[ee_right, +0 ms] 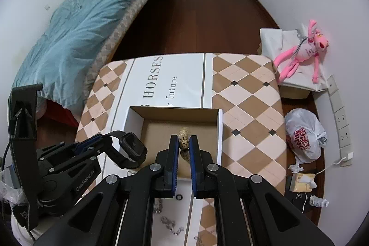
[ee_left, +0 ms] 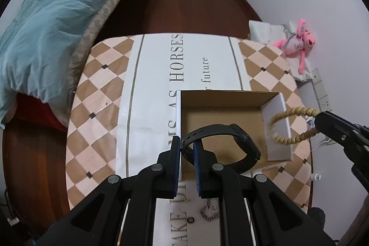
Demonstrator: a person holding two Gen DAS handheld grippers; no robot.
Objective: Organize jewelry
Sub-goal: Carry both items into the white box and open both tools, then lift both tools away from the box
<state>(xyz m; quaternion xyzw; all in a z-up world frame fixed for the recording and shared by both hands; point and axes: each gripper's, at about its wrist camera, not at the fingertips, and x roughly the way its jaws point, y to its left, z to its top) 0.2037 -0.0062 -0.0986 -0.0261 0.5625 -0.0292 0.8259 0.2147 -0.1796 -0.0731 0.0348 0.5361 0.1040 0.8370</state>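
**Two pieces held over the box, ready to go in**

The left tongs [ee_left: 186, 149] are clenched on the strap of a black smartwatch [ee_left: 230, 146], near the buckle end, so the watch body hangs out ahead of the fingers and over the open cardboard box [ee_left: 221, 117]. Gripping the strap rather than the face looks deliberate: the band is thin enough to pinch, and the heavy end can swing down into the box first. From the right wrist view the watch sits just above the box's left wall, not yet inside.

The right tongs [ee_right: 184, 145] are grasping a beaded bracelet [ee_right: 184, 142] of pale wooden beads, pinched across one side of the loop. In the left wrist view the loop [ee_left: 293, 126] hangs beside the box's right wall, partly over it, clear of the floor of the box.

The box stands on the white runner of the chequered surface [ee_left: 96, 89], towards its right side, and its bottom appears bare. More jewellery lies at the near edge of the surface: a chain [ee_right: 171, 226] and a small ring [ee_right: 178, 197].

My reading is that both items are at the drop stage; lowering before release would keep the bracelet from catching on the wall.
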